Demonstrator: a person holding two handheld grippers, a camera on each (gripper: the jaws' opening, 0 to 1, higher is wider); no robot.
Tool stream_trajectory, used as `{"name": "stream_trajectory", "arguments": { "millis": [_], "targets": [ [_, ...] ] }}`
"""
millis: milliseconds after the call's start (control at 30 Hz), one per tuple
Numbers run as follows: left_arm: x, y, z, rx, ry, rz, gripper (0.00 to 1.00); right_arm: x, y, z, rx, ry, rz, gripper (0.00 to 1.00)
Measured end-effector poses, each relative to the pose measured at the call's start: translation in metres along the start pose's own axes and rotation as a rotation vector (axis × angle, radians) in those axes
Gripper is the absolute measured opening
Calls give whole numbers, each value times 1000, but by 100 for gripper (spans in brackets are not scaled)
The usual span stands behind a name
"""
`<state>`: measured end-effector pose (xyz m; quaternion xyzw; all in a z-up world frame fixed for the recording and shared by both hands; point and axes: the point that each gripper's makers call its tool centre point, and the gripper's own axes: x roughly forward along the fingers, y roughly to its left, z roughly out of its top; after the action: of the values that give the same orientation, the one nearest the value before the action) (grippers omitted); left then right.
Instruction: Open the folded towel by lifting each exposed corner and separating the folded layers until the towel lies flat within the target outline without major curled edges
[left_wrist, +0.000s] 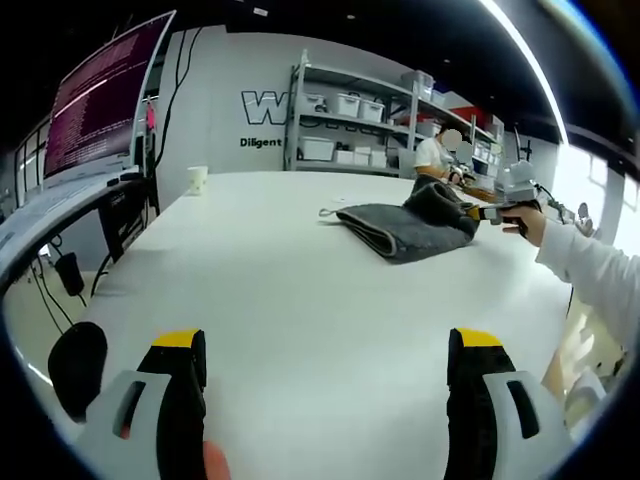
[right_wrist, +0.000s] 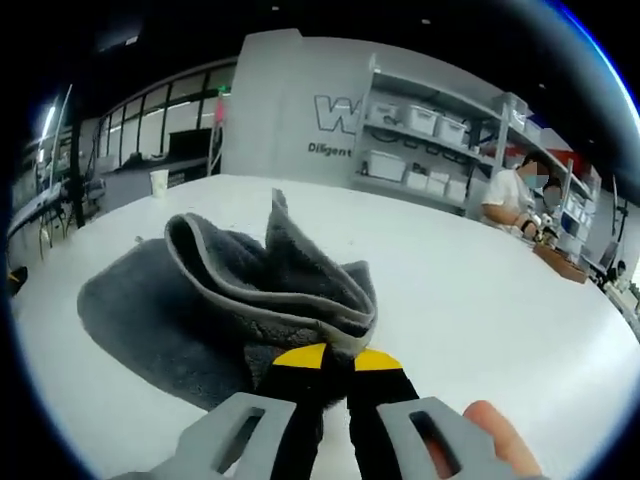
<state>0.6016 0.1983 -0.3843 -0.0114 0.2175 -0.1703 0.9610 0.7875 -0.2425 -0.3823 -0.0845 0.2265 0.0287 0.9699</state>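
Unfolding is barely begun. My right gripper (right_wrist: 327, 362) is clamped on a corner of the grey towel (right_wrist: 240, 300), lifting a layer off the counter (left_wrist: 280, 270). My left gripper (left_wrist: 325, 350) stands apart, well away. Most folds remain; flattening is pending.

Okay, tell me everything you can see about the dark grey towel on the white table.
The dark grey terry towel with a paler grey hemmed edge lies partly folded on the white table. One layer rests flat; another is lifted into a curled, bunched loop. The right gripper is shut on that raised edge, jaws pinching the cloth. In the left gripper view the towel sits far across the table, away from the open left gripper.
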Motion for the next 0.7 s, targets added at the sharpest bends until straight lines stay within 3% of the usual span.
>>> {"name": "stream_trajectory", "arguments": {
  "millis": [700],
  "targets": [
    [-1,-4,0,14,10,5,100,5,-14,-27,106,29,-9,2]
  ]
}}
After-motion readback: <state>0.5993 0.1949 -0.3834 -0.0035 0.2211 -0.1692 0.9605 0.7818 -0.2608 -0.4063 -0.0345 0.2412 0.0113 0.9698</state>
